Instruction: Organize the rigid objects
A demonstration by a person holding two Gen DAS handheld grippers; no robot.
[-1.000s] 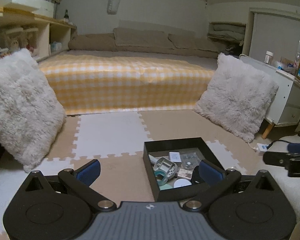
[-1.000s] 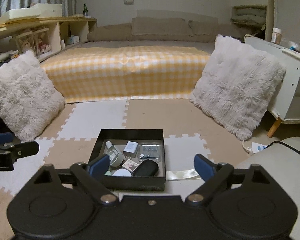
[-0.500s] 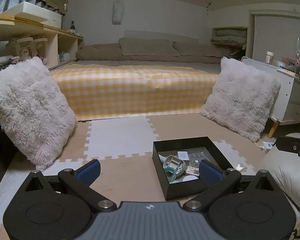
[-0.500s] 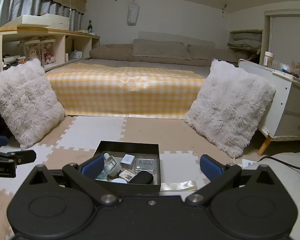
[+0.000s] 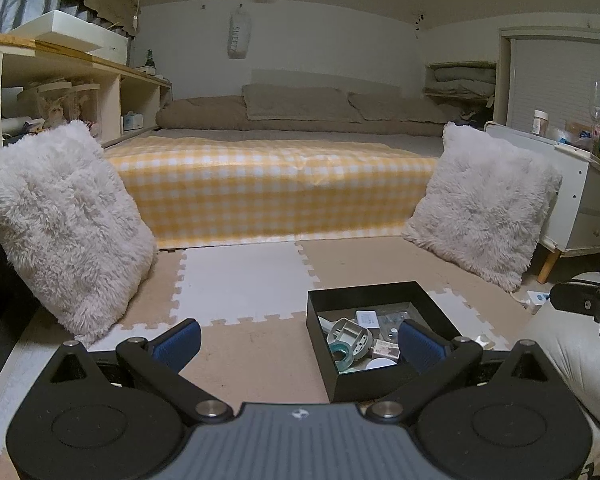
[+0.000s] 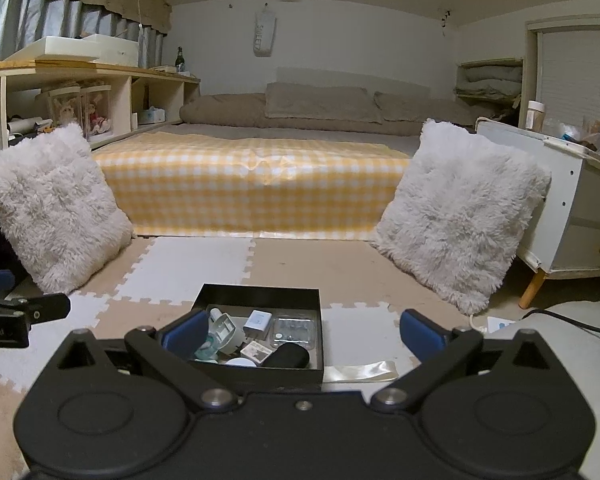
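A black open box (image 5: 320, 316) sits on the foam floor mat and holds several small rigid items: a white charger (image 6: 259, 322), a clear blister pack (image 6: 293, 329), a black case (image 6: 288, 357), a grey round part (image 5: 348, 335) and a teal tape roll (image 5: 341, 353). The box also shows in the right wrist view (image 6: 260, 294). My left gripper (image 5: 298, 338) is open and empty, raised in front of the box. My right gripper (image 6: 302, 330) is open and empty, also raised in front of the box. Each gripper shows at the edge of the other's view.
A bed with a yellow checked cover (image 5: 272, 188) fills the back. Two fluffy white pillows (image 5: 60, 216) (image 5: 484, 200) lean on either side. A white cabinet (image 5: 584, 200) stands at the right, shelves (image 6: 60, 96) at the left. A clear strip (image 6: 360, 372) lies beside the box.
Both grippers have tilted up and pulled back a little, so the box sits lower in each view and more of the room shows. Both stay open.
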